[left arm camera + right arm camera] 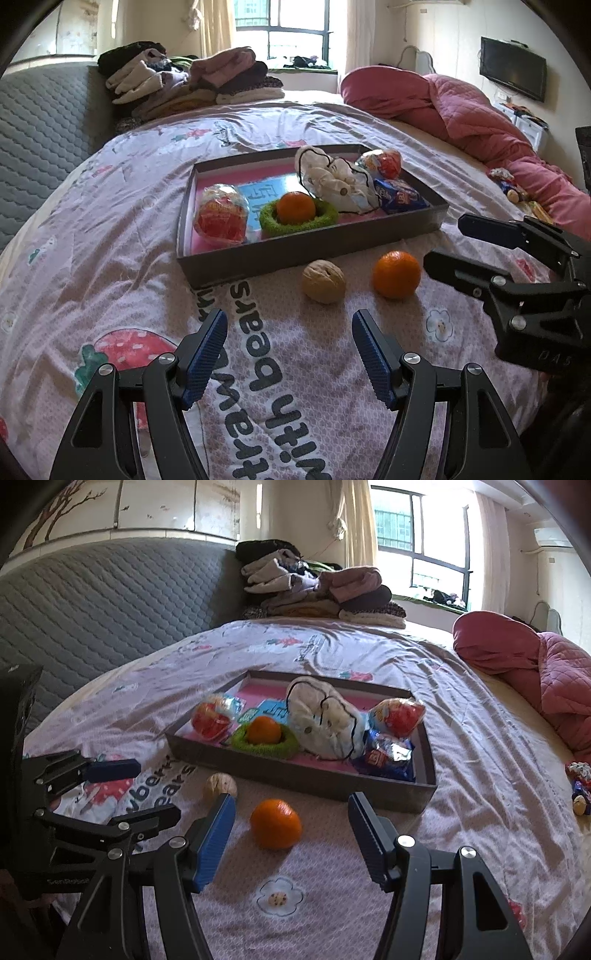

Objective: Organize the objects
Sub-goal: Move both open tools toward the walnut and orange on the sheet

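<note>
Right wrist view is showing the right tongs [291,834] standing apart and empty around a loose orange [275,824] lying on the bed [480,738] before the tray [295,779]. Left tongs [290,349] are gaping too, nearer the walnut [324,281]. Firm, round, probably roll-prone: pinching across its middle is looking safest.

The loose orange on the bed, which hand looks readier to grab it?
Probably the right gripper: the orange lies just ahead between its open fingers, while it sits off to the side of the left gripper.

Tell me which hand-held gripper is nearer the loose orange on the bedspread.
Right. The right hand-held gripper is open with the loose orange just ahead between its fingers. The left hand-held gripper is open farther away, facing the walnut beside the orange.
</note>
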A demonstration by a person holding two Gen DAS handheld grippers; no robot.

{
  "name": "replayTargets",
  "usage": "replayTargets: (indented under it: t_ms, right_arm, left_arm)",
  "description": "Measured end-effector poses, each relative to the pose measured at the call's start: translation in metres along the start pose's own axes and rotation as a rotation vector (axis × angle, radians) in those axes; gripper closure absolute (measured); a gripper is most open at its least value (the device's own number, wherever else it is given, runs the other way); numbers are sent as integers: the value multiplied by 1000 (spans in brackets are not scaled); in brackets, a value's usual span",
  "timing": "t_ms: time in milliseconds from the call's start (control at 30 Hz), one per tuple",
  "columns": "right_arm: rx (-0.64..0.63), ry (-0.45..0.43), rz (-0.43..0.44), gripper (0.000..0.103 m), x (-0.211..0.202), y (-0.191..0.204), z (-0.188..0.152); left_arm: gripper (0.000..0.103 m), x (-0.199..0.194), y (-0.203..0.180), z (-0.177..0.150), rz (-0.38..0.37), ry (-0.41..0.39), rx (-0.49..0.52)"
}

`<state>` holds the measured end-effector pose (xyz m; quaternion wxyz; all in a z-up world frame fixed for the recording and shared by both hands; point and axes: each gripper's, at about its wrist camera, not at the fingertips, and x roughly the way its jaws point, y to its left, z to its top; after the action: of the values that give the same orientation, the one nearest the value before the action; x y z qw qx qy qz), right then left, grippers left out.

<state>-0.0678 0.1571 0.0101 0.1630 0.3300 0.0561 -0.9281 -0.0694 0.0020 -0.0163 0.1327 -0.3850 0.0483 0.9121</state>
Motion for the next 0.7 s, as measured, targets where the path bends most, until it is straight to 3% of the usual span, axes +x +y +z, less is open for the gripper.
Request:
replayTargets:
  t_ms: [700]
  right_arm:
    - [7,93,37,40,7,0,-28]
  left_arm:
    - [32,8,-2,-13,-25,54,-5]
